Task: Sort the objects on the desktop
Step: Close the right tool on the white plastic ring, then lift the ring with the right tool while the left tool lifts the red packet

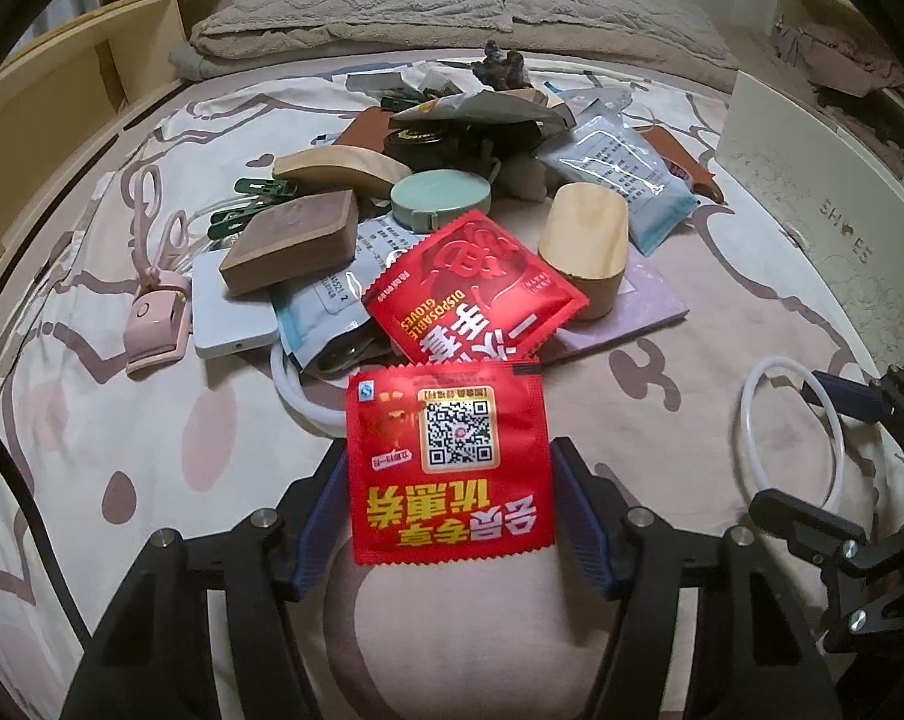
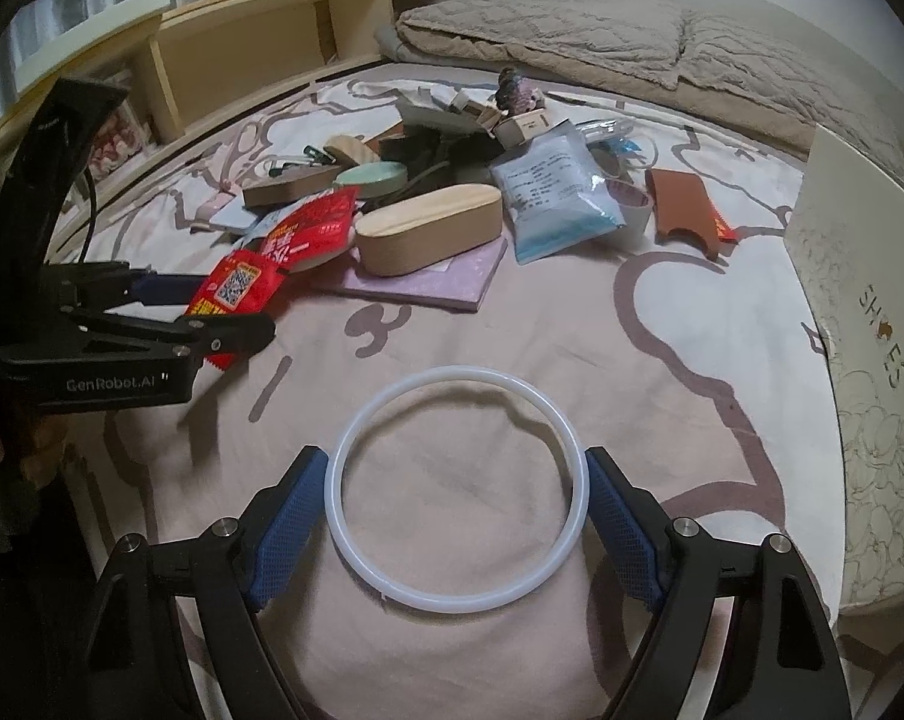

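Both grippers are lowered over the patterned bedsheet (image 2: 662, 360), side by side; the left gripper (image 1: 449, 480) has a red sachet with a QR code (image 1: 449, 462) between its blue pads (image 1: 578, 516), the packet's two side edges meeting the pads, so it looks clamped across its width; the sachet lies flat on the sheet just in front of the heap. The right gripper (image 2: 458, 510) straddles a white silicone ring (image 2: 458, 489); the ring's left and right edges touch the blue pads (image 2: 287, 525) and the ring lies on the sheet, gripped across its full breadth as far as I can see.

Behind them the pile is a jumble; a second red packet marked disposable gloves (image 1: 476, 288) rests against a pale wooden oval box (image 1: 584, 240), which sits on a lilac notebook (image 2: 428, 282); a mint-green round tin (image 1: 440, 195), a brown-topped wooden box (image 1: 296, 240), a white power bank (image 1: 230, 312) and a pink eyelash curler (image 1: 155, 312) lie to the left; a clear bag of blue masks (image 2: 557, 192) and a brown leather sleeve (image 2: 683, 207) lie to the right; a white shoe box (image 2: 866, 324) stands at the right edge.
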Demonstrator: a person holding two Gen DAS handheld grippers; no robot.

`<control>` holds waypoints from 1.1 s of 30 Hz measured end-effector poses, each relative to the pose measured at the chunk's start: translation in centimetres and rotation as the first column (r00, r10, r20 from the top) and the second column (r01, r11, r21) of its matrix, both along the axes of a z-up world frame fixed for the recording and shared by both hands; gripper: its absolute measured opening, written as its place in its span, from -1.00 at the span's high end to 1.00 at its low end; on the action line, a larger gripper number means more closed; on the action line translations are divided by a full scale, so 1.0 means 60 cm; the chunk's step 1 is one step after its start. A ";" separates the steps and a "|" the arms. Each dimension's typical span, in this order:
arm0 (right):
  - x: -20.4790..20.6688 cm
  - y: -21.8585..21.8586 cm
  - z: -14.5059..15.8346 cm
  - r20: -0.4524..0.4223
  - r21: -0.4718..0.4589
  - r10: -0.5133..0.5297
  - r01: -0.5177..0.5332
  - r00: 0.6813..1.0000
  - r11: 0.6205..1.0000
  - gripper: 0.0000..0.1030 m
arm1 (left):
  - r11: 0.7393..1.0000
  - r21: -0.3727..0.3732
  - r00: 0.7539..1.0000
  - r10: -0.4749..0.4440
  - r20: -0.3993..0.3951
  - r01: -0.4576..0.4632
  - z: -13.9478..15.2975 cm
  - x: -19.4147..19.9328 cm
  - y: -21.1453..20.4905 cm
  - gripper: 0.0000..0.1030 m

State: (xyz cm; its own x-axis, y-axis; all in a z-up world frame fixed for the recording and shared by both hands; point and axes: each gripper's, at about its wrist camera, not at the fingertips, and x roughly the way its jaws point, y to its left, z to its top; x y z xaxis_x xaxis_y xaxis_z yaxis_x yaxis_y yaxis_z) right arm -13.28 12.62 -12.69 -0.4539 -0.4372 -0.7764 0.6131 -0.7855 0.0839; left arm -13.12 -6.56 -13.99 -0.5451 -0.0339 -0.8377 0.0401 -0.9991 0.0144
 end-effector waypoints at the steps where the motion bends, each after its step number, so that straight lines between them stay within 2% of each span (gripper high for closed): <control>1: -0.001 0.001 0.001 -0.002 -0.003 -0.003 0.003 1.000 1.000 -0.65 | 1.000 0.002 1.000 0.000 -0.001 0.000 0.000 0.000 0.000 -0.24; 4: -0.003 0.004 0.005 -0.008 -0.013 -0.014 0.014 1.000 1.000 -0.65 | 1.000 0.008 1.000 0.002 -0.011 -0.001 0.004 0.001 -0.002 -0.18; 6: -0.003 0.007 0.008 -0.014 -0.022 -0.021 0.021 1.000 1.000 -0.65 | 1.000 0.009 1.000 0.004 -0.020 -0.004 0.007 0.001 -0.003 -0.05; 21: -0.004 0.015 0.019 -0.027 -0.062 -0.042 0.040 0.999 0.997 -0.65 | 1.000 0.026 0.999 0.004 -0.042 -0.003 0.015 0.007 -0.002 -0.03; 33: -0.003 0.046 0.068 -0.084 -0.156 -0.098 0.084 0.992 0.984 -0.65 | 0.997 0.071 0.992 -0.008 -0.128 0.017 0.046 0.023 0.002 -0.03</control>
